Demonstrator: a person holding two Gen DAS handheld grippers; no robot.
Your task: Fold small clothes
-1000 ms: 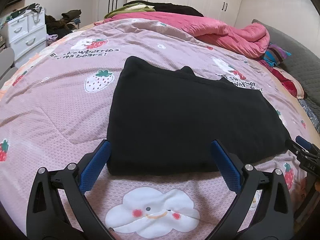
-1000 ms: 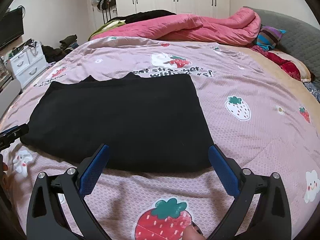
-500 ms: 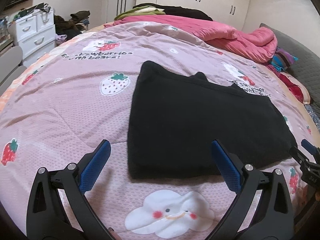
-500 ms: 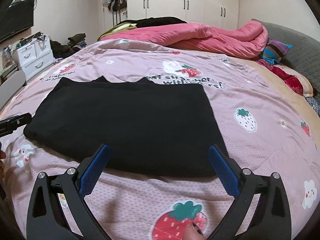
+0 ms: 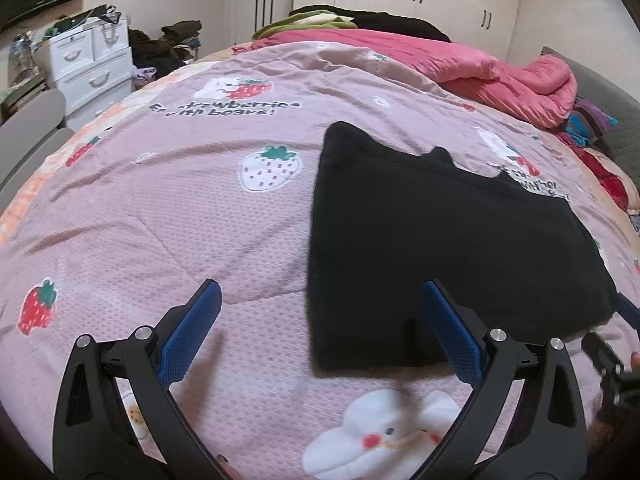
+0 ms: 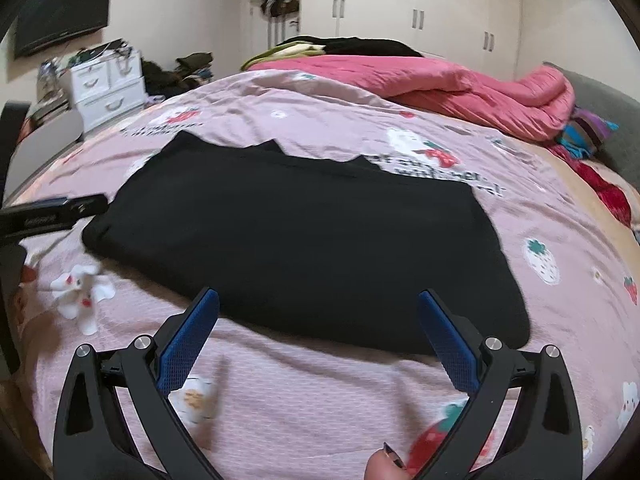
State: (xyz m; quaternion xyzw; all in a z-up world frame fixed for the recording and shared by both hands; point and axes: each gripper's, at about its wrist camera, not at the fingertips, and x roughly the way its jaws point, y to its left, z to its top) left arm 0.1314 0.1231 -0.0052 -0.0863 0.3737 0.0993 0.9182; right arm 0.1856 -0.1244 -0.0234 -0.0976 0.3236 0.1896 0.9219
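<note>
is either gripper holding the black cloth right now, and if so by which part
Nothing is held. The left gripper and right gripper both have their jaws spread wide, empty, short of the near edge of the folded black garment lying on the pink strawberry-print quilt.

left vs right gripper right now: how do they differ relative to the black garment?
1. The left gripper frames the black garment's near left corner, mostly over the quilt; the right gripper faces the near edge further along.
2. The left gripper's right finger overlaps the cloth in its view; the right gripper's overlaps it too, near the right corner.

Shared: both open, holding nothing.
</note>
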